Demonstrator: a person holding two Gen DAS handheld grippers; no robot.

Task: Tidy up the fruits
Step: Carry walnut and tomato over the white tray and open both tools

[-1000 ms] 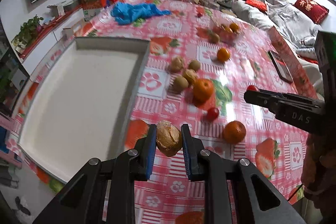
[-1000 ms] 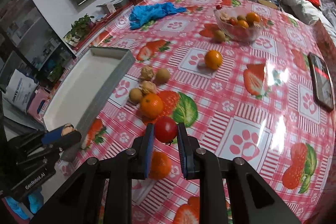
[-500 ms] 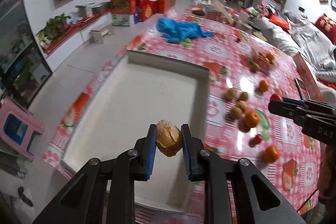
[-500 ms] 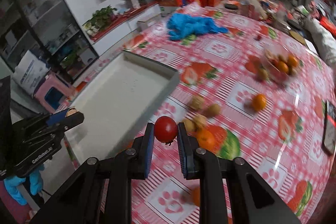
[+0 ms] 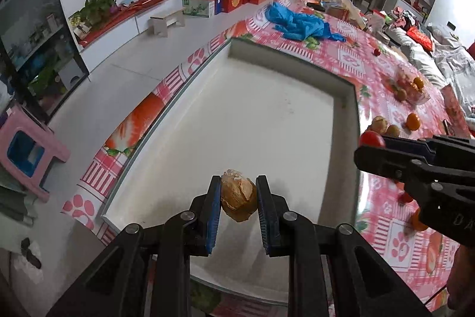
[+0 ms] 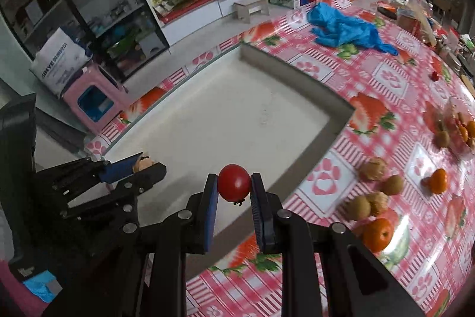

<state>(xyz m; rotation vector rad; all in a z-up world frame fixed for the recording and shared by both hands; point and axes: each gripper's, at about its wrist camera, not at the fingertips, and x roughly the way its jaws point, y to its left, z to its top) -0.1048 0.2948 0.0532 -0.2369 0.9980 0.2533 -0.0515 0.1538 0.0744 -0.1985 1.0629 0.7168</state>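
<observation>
My left gripper (image 5: 239, 199) is covering the near edge of the white tray (image 5: 267, 121), so I am not seeing that rim. The glass bowl (image 6: 458, 132) is blurring at the right wrist view's edge; I cannot tell its fruit apart. The right gripper (image 5: 371, 149) is hiding fruit behind it.

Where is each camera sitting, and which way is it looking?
Left wrist view: sits on the left gripper, looking down along its jaws, shut on a brown walnut above the white tray; the right gripper pokes in from the right.
Right wrist view: sits on the right gripper, looking down along its jaws, shut on a red tomato above the tray's near edge; the left gripper shows at left.
Both share the tray, blue cloth and checked tablecloth.
</observation>
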